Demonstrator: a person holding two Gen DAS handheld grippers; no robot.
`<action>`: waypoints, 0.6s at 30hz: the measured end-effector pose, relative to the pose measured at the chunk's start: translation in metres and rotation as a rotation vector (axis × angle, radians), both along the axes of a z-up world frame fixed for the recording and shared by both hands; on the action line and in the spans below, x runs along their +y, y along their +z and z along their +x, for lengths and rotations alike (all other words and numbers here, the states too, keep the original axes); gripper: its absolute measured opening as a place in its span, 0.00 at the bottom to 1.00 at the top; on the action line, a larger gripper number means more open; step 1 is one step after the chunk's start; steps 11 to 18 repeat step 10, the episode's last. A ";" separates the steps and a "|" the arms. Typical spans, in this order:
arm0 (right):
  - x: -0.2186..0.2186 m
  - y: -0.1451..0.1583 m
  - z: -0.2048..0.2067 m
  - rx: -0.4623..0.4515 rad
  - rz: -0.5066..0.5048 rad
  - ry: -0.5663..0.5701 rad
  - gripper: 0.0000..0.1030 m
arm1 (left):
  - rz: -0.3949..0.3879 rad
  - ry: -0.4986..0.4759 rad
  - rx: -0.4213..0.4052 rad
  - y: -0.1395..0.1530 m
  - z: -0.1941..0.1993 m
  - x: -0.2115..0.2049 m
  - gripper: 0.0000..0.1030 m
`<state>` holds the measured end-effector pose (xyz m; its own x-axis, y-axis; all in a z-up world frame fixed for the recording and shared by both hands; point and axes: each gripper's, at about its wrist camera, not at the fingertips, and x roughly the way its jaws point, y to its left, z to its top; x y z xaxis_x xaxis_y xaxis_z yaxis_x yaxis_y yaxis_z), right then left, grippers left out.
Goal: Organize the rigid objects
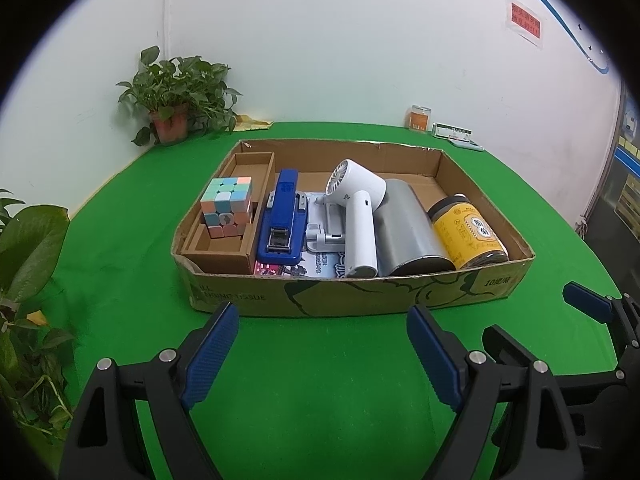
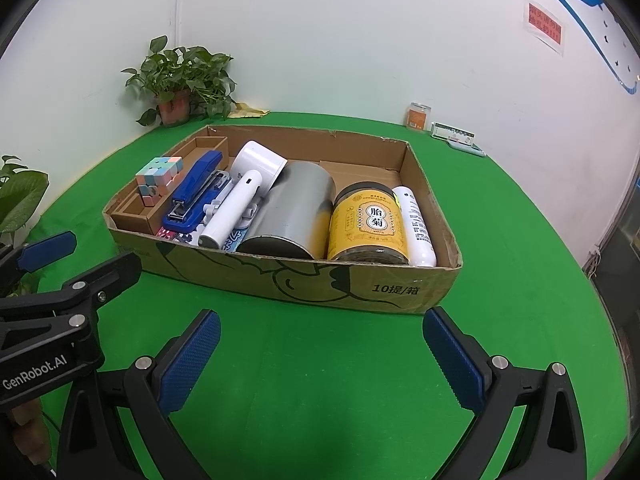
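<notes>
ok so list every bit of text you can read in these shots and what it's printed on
"GenRobot.AI": body of the left gripper.
"10提/箱": front wall of the cardboard box.
"胎菊": yellow label of the jar.
"...TISSUE": box front, left end; the rest is cut off.
Red wall sign, white bottle, booklet under the fan, small box at the wall: print too small or blurred to read.

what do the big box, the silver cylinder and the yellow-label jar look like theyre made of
Big box: corrugated cardboard, matte brown, torn ragged edges.
Silver cylinder: probably brushed metal, soft grey sheen, dark end.
Yellow-label jar: dark glass or plastic, can't tell which; glossy paper-like label.
</notes>
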<state>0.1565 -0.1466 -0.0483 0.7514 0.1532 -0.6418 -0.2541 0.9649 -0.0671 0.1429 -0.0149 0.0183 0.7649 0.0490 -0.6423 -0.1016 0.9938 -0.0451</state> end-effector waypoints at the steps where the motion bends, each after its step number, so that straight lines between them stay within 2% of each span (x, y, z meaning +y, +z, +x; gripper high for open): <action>1: 0.000 0.000 0.000 0.001 0.000 0.000 0.99 | -0.004 -0.001 0.002 -0.001 0.001 0.001 0.84; 5: 0.001 0.000 0.000 0.002 0.001 -0.001 0.99 | 0.004 -0.005 -0.004 -0.001 0.000 0.000 0.84; 8: 0.001 0.000 0.000 0.002 0.003 0.000 0.99 | 0.012 -0.022 -0.049 0.000 -0.002 -0.001 0.84; 18: 0.001 0.000 0.001 0.000 0.004 0.003 0.99 | 0.027 -0.032 -0.040 0.000 0.002 -0.001 0.84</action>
